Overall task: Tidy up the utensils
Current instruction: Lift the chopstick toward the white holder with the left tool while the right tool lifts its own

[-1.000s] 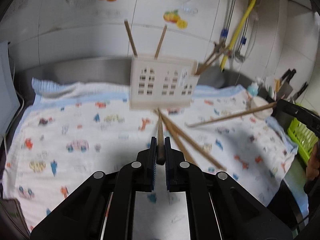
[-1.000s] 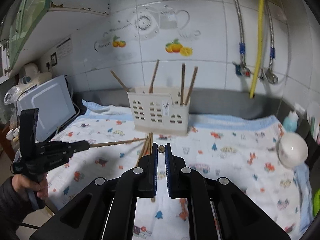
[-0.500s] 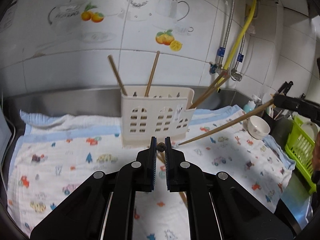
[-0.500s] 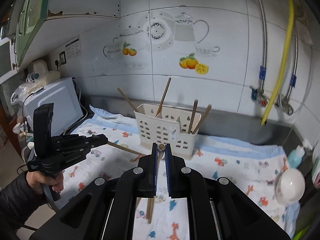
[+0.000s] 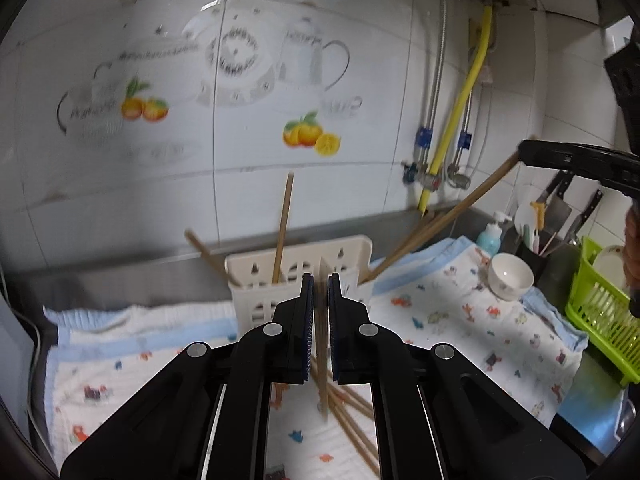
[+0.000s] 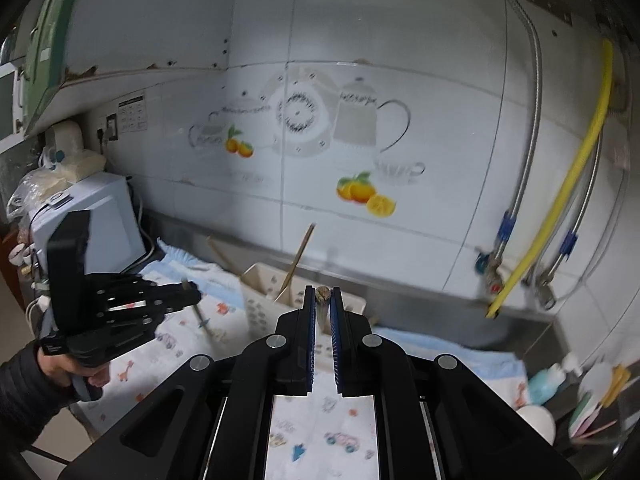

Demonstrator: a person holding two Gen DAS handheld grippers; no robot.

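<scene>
My left gripper [image 5: 318, 280] has a wooden chopstick [image 5: 321, 364] between its pads, hanging down over the cloth, and its jaws are closing tighter on it. In the right wrist view this gripper [image 6: 188, 298] is at the left, held by a hand [image 6: 60, 364]. My right gripper [image 6: 322, 294] is shut on another chopstick, whose end [image 6: 322, 292] shows between the pads. In the left wrist view that chopstick [image 5: 448, 220] slants down toward the cream utensil holder [image 5: 352, 256]. The holder [image 6: 264, 284] has a few chopsticks [image 5: 283, 224] standing in it. Both grippers are above and in front of it.
Loose chopsticks [image 5: 354, 420] lie on the printed cloth [image 5: 460, 320]. At the right are a white bowl [image 5: 510, 280], a soap bottle [image 5: 490, 236] and a green rack [image 5: 600, 312]. A microwave [image 6: 88, 216] stands at the left. Hoses and taps [image 6: 520, 272] run down the tiled wall.
Both grippers have risen, each lifting its chopstick off the cloth. The holder now sits lower in both views, and more of the wall shows.
</scene>
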